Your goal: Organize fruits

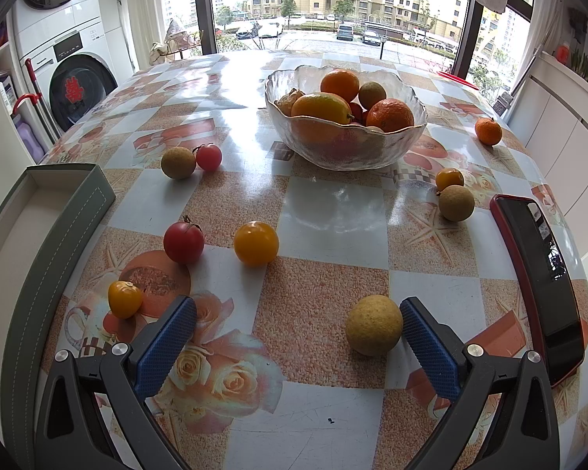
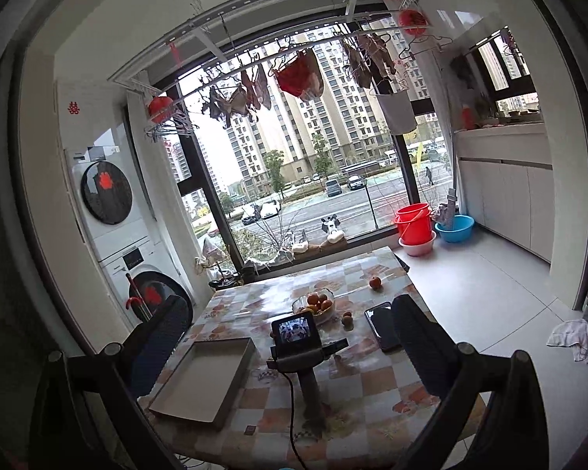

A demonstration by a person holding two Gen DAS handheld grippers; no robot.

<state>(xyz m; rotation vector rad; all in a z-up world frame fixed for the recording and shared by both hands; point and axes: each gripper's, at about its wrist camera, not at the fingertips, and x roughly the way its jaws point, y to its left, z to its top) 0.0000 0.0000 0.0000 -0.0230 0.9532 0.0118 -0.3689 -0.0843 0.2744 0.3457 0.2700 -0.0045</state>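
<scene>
My left gripper (image 1: 298, 325) is open low over the table; its right pad (image 1: 431, 348) is beside a yellow-green round fruit (image 1: 374, 325). Several loose fruits lie ahead: a yellow tomato (image 1: 256, 243), a red tomato (image 1: 183, 241), a small yellow tomato (image 1: 124, 299), a brown longan (image 1: 178, 162) with a pink tomato (image 1: 209, 156). A glass bowl (image 1: 345, 152) holds oranges and other fruit. An empty grey tray (image 1: 47, 243) lies at left. My right gripper (image 2: 290, 337) is open, high behind the table, empty; it sees the bowl (image 2: 313, 303), the tray (image 2: 204, 380) and the left gripper's body (image 2: 294, 337).
A phone in a red case (image 1: 545, 274) lies at the table's right edge. A tangerine (image 1: 488, 131), a yellow tomato (image 1: 449, 178) and a longan (image 1: 456, 203) lie right of the bowl. A washer and dryer stack (image 2: 113, 227) stands left; buckets (image 2: 413, 223) stand on the floor.
</scene>
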